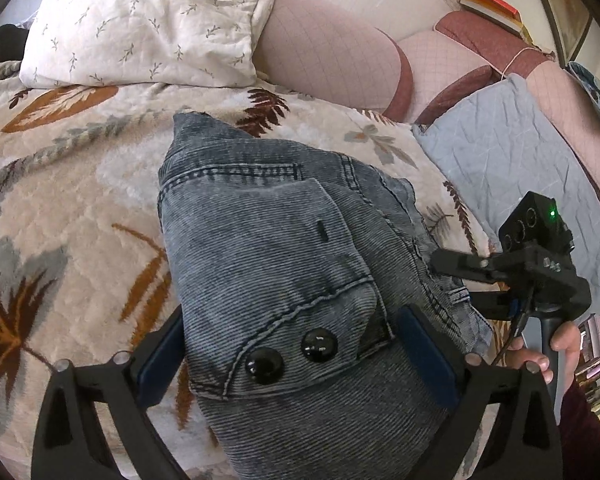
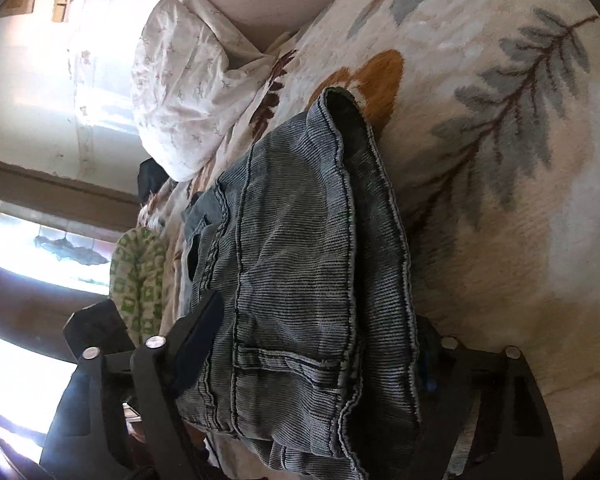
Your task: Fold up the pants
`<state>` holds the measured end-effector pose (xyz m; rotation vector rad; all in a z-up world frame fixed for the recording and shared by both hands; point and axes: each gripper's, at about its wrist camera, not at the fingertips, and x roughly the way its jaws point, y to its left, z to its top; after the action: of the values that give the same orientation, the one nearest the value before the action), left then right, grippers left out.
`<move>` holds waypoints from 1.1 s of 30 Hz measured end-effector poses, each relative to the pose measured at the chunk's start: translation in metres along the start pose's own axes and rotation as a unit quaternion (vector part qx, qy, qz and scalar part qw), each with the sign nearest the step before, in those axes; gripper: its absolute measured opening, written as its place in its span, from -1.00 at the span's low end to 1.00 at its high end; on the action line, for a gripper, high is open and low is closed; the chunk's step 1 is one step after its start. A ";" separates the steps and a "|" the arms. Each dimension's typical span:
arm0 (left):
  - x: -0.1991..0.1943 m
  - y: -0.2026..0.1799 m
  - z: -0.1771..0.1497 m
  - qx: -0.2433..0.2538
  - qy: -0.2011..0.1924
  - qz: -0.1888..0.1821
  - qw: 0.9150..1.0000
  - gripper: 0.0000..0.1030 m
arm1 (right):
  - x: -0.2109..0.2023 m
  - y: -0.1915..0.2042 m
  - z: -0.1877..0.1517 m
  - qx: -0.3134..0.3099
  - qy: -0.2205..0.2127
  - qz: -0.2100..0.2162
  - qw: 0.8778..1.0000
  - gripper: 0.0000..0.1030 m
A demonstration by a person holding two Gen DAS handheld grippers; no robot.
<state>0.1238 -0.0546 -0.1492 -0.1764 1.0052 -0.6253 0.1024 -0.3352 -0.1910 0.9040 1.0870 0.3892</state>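
Centrally in both frames, the folded grey-blue denim pants [image 1: 284, 248] lie on the leaf-patterned fleece blanket [image 1: 80, 184], with the left gripper [image 1: 296, 356] and right gripper [image 2: 312, 364] each clamped on the fabric.

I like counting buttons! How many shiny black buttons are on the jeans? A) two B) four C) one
A: two glossy black buttons sit side by side on a flap of the grey-blue jeans, between the left gripper fingers.
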 end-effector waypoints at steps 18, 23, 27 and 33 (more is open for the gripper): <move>-0.024 -0.002 0.011 -0.001 -0.041 0.001 0.999 0.28 | -0.008 0.027 -0.007 -0.056 -0.030 -0.008 0.998 -0.41; -0.043 -0.005 0.017 0.009 -0.071 0.020 0.997 0.24 | -0.007 0.039 -0.008 -0.072 -0.041 -0.007 0.997 -0.42; -0.065 0.000 0.023 0.003 -0.105 0.025 0.994 0.24 | -0.005 0.061 -0.012 -0.102 -0.058 -0.002 0.993 -0.42; -0.088 0.013 0.025 0.004 -0.140 0.044 0.989 0.24 | -0.004 0.091 -0.019 -0.141 -0.092 0.015 0.986 -0.43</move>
<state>0.1165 0.0024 -0.0769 -0.2062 0.7350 -0.5073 0.0971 -0.2752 -0.1198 0.6900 0.8247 0.4618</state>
